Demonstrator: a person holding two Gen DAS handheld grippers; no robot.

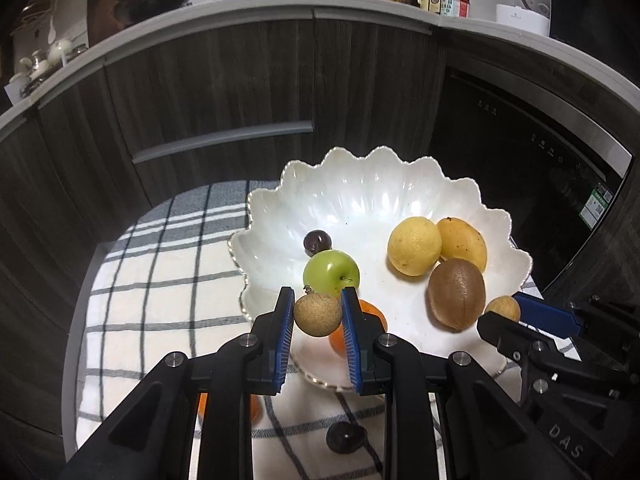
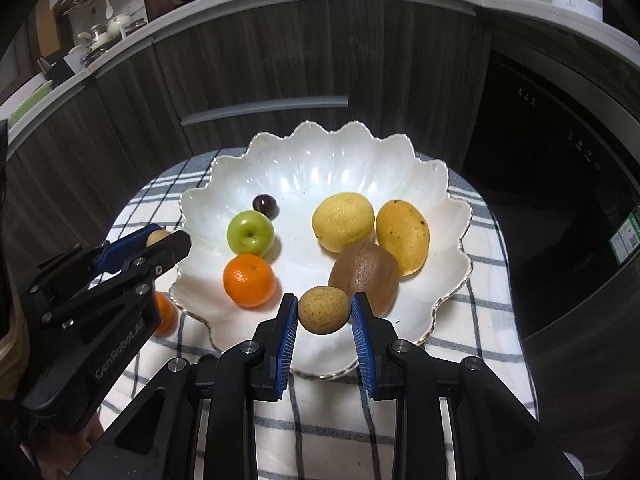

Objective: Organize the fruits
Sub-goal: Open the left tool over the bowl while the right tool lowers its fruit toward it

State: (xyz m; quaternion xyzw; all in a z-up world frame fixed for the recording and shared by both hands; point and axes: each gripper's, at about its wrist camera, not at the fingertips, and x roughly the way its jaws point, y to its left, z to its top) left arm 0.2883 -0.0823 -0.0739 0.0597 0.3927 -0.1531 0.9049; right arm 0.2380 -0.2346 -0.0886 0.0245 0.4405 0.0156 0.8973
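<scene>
The bowl (image 2: 448, 184) sits on the cloth (image 2: 480, 320). Inside it, the lemon (image 2: 343, 222) lies right of the apple (image 2: 250, 233), with the mango (image 2: 403, 237) beyond it and the kiwi (image 2: 364, 276) in front. The plum (image 2: 265, 206) lies behind the apple, the orange (image 2: 249, 280) before it. A second orange (image 2: 166, 314) rests on the cloth, left of the bowl.

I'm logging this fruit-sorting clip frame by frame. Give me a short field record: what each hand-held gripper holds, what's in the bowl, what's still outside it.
left hand-held gripper: shut on a small round tan longan
right hand-held gripper: around a second tan longan, grip unclear
container: white scalloped ceramic bowl
in bowl: green apple, orange mandarin, dark plum, yellow lemon, yellow mango, brown kiwi
outside bowl: second mandarin, dark fruit
surface: checked cloth
</scene>
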